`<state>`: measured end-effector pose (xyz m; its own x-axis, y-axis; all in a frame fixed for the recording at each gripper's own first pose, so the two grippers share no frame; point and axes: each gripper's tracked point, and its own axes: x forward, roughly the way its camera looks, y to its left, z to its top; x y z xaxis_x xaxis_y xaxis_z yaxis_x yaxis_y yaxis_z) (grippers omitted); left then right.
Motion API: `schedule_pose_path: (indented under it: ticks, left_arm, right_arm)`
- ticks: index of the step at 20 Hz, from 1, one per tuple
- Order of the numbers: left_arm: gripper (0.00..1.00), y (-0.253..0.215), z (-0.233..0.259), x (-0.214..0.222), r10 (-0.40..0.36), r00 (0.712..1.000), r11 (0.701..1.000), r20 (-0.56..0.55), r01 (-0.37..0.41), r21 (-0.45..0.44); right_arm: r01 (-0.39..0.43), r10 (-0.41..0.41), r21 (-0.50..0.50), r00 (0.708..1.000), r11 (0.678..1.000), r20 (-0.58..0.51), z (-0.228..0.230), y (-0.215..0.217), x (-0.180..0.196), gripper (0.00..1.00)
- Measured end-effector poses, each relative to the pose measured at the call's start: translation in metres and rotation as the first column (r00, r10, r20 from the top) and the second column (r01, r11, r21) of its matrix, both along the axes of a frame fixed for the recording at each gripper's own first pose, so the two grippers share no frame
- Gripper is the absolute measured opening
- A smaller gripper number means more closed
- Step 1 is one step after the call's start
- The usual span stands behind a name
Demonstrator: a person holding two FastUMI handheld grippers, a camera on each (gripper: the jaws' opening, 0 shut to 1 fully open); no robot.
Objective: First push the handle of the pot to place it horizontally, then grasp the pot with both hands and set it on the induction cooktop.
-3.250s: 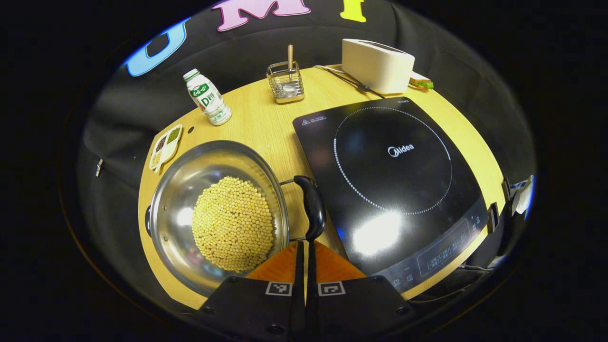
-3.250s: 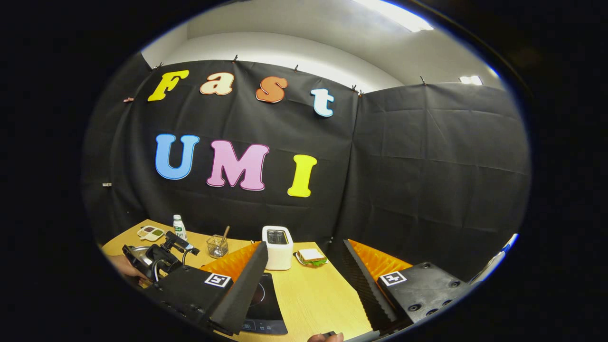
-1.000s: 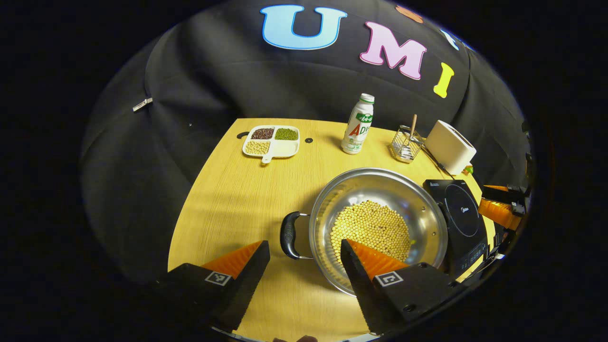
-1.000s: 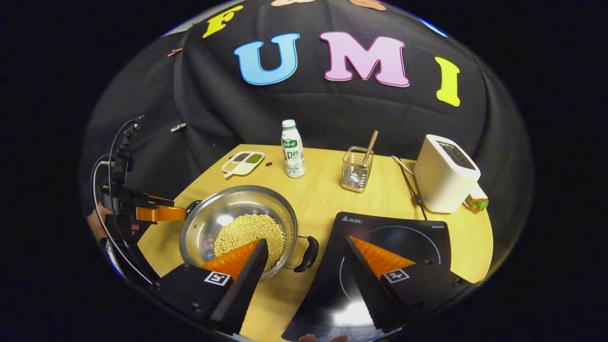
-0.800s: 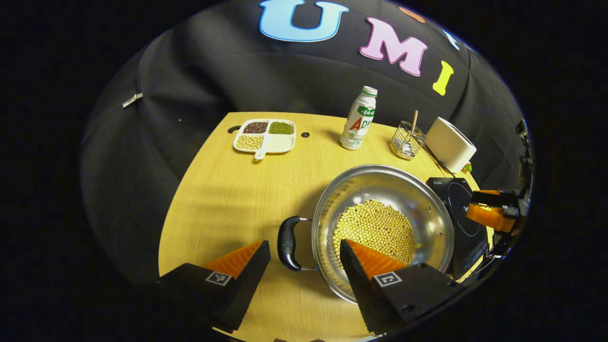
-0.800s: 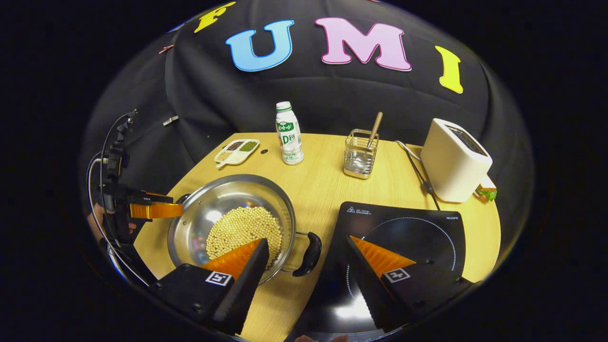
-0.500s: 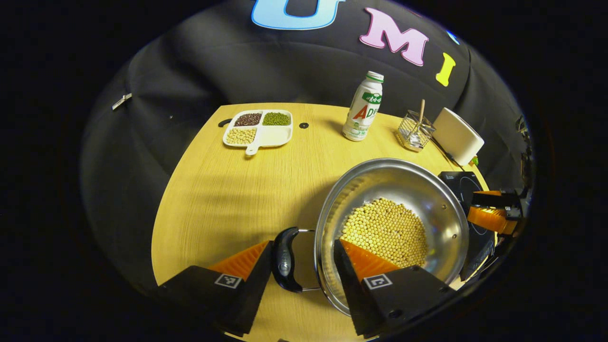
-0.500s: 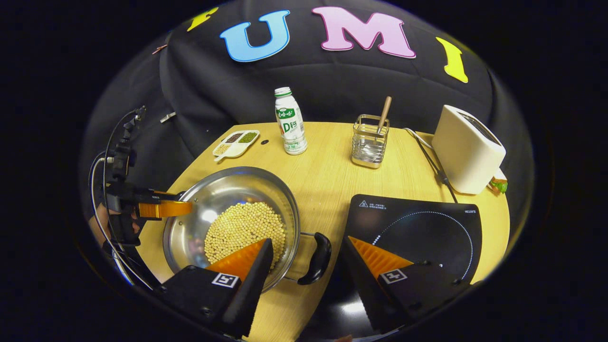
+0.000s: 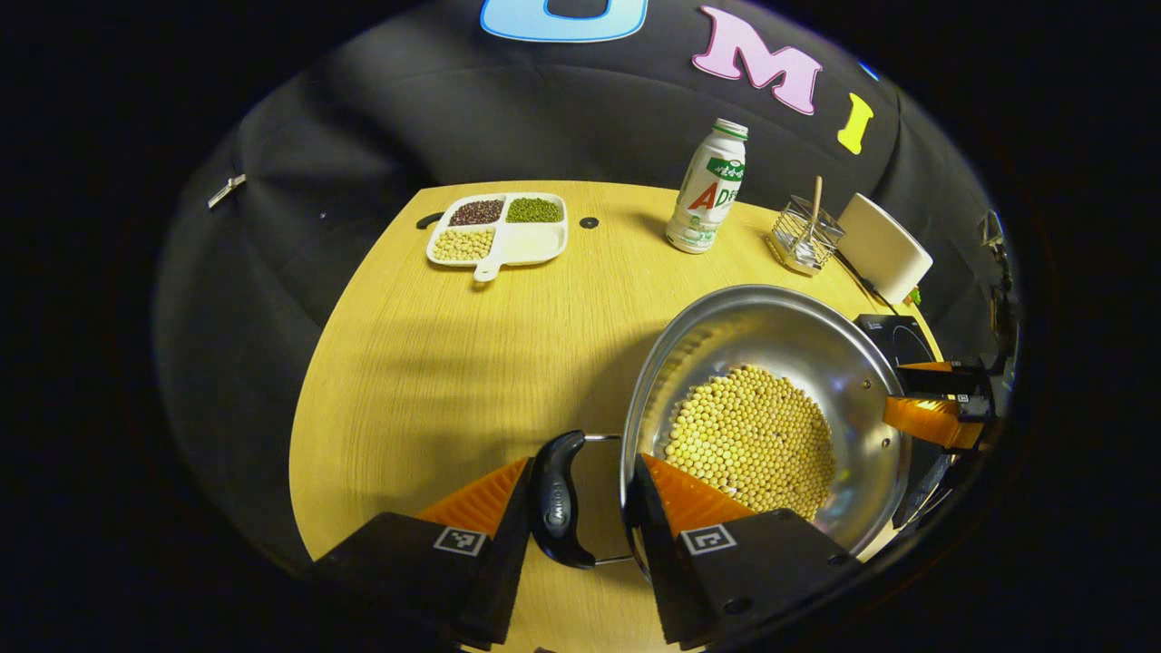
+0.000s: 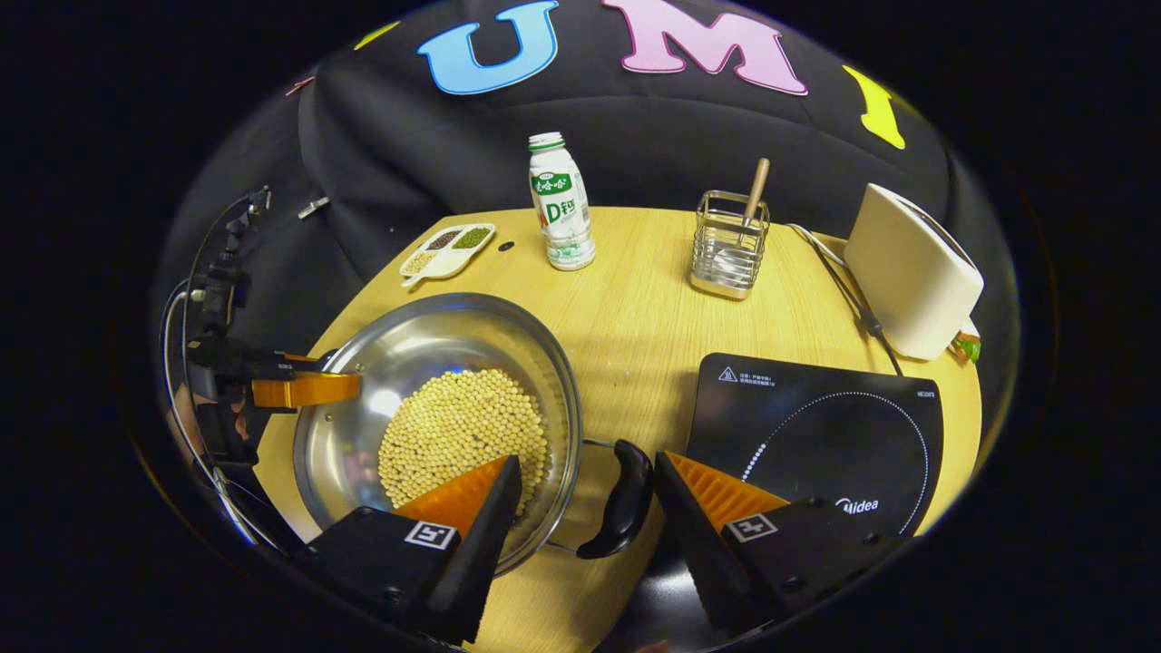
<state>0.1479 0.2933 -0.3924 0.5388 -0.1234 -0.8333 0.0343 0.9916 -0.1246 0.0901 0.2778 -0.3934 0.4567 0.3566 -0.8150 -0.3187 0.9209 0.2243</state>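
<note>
Steel pot's (image 9: pixel 771 363) handles lie between both tools' fingers.

- My left claw (image 9: pixel 576 508) gapes wide, fingers pointing forward and down.
- My right claw (image 10: pixel 585 508) gapes equally wide, angled down likewise.

Sharp, dim-edged fisheye views; glare inside the pot (image 10: pixel 399 404).

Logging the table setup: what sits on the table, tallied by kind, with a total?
Pot: 1
Cooktop: 1
Toaster: 1
Bottle: 1
Wire holder: 1
Divided dish: 1
Sandwich, mostly hidden: 1
Total: 7
</note>
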Motion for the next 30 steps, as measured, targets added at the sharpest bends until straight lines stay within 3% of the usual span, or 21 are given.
schedule_pose_path:
  ticks: [1, 2, 10, 14, 17, 19, 23, 30]
  left_arm:
    - [0.64, 0.000, 0.001, 0.000, -0.002, 1.000, 1.000, -0.001, 0.002, 0.003]
    - [0.64, 0.001, 0.000, 0.001, -0.002, 1.000, 1.000, -0.002, 0.002, 0.007]
    - [0.65, 0.004, -0.004, 0.006, -0.002, 1.000, 1.000, 0.001, 0.002, 0.031]
    - [0.63, 0.008, -0.005, 0.005, 0.001, 1.000, 0.999, -0.001, 0.000, 0.043]
    - [0.65, 0.008, -0.005, 0.004, 0.007, 1.000, 0.999, -0.002, -0.007, 0.043]
    - [0.65, 0.008, -0.005, 0.005, 0.004, 1.000, 0.999, 0.003, -0.004, 0.041]
    - [0.61, 0.008, -0.003, 0.008, 0.020, 0.999, 0.999, 0.030, -0.021, 0.034]
    - [0.59, 0.001, 0.022, -0.004, 0.035, 0.999, 0.998, 0.033, -0.037, 0.053]
  right_arm:
    - [0.005, -0.005, -0.008, 1.000, 1.000, -0.006, -0.004, -0.001, 0.002, 0.92]
    - [0.011, -0.011, -0.012, 1.000, 1.000, -0.016, -0.010, 0.000, 0.001, 0.82]
    - [0.084, -0.087, -0.067, 0.995, 0.994, -0.045, -0.025, 0.000, 0.010, 0.68]
    - [0.031, -0.038, -0.147, 0.998, 0.989, -0.045, -0.032, 0.002, 0.009, 0.71]
    - [0.064, -0.072, -0.119, 0.995, 0.991, -0.065, -0.032, 0.003, 0.009, 0.74]
    - [0.103, -0.111, -0.097, 0.990, 0.990, -0.086, -0.035, 0.004, 0.011, 0.64]
    - [0.112, -0.119, -0.086, 0.990, 0.990, -0.070, -0.034, 0.004, 0.011, 0.58]
    - [0.112, -0.119, -0.078, 0.989, 0.991, -0.086, -0.009, -0.003, 0.006, 0.57]
